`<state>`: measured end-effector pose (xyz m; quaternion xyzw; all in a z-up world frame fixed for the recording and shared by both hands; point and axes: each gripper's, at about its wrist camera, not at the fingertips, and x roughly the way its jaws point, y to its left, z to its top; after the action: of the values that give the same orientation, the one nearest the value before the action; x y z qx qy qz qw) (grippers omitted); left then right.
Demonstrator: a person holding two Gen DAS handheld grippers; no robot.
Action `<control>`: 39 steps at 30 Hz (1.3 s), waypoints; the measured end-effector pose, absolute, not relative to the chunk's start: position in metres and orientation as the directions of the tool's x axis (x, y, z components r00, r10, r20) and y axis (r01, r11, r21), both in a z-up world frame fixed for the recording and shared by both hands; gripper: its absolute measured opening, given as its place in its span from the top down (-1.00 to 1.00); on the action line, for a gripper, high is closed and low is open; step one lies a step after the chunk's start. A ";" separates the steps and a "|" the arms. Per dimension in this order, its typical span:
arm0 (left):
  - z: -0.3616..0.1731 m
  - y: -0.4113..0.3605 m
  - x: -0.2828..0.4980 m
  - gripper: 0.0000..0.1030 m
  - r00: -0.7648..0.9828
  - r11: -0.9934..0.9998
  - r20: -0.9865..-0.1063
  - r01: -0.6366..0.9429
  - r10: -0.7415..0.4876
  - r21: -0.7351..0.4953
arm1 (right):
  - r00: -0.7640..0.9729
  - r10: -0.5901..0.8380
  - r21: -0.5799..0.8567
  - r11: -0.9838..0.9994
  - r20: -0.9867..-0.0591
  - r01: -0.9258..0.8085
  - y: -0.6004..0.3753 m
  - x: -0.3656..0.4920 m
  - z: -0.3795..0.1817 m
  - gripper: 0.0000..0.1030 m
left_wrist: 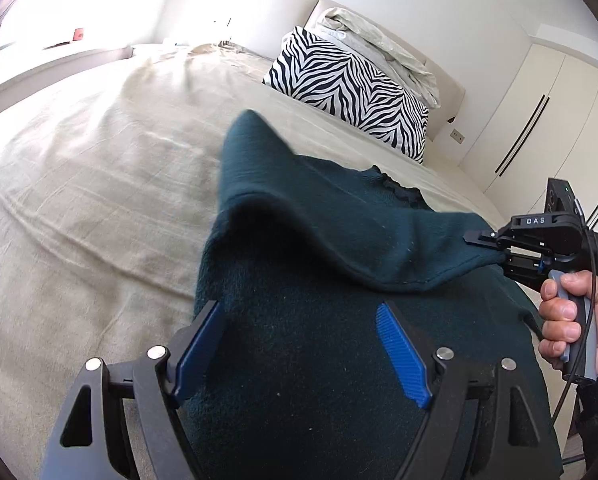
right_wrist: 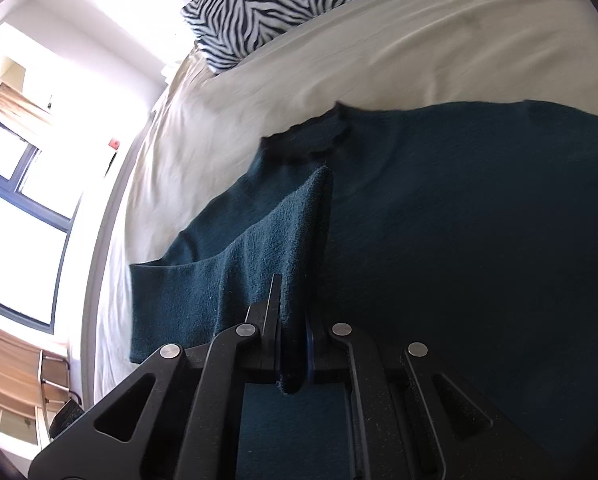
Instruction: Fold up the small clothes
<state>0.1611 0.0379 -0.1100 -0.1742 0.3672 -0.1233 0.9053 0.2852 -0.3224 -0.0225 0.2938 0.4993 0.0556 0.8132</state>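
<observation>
A dark teal knit top (left_wrist: 339,360) lies spread on a bed covered with a beige sheet (left_wrist: 99,200), its ruffled neckline (right_wrist: 311,140) pointing toward the head of the bed. The right gripper (right_wrist: 295,344), held by a person's hand (left_wrist: 575,320), has its jaws pressed together on a corner of the fabric, which appears to be a sleeve or side edge; that piece is lifted and draped across the body of the garment. The left gripper (left_wrist: 299,360) hovers over the lower part of the top with its blue pads (left_wrist: 403,356) standing well apart and nothing between them. The step in hand looks like a first side fold. Next, the lifted edge probably needs laying flat over the middle and releasing, while the free gripper could steady or smooth the cloth. A zebra-print pillow (left_wrist: 351,88) and crumpled pale bedding (left_wrist: 383,48) sit near the headboard, well apart from the top, so nothing seems to block the fold.
</observation>
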 end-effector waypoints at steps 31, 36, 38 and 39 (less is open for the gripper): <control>-0.074 0.069 0.288 -0.23 0.601 0.770 -0.558 0.160 -0.572 -0.618 | 0.526 0.370 0.605 0.693 -0.766 0.393 -0.419 0.261 -0.084 0.73; -0.116 0.065 0.346 -0.06 0.467 0.760 -0.641 0.112 -0.609 -0.640 | 0.595 0.310 0.608 0.685 -0.741 0.401 -0.434 0.238 -0.063 0.07; -0.127 0.067 0.354 0.19 0.460 0.763 -0.648 0.110 -0.607 -0.637 | 0.634 0.303 0.627 0.681 -0.711 0.377 -0.436 0.230 -0.051 0.06; -0.129 0.069 0.355 0.25 0.463 0.756 -0.640 0.111 -0.613 -0.645 | 0.644 0.321 0.641 0.682 -0.694 0.352 -0.435 0.229 -0.045 0.06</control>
<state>0.3551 0.0688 -0.1288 -0.2685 0.4676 -0.2231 0.8121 0.2292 -0.4347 -0.0448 0.3986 0.4217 -0.0096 0.8144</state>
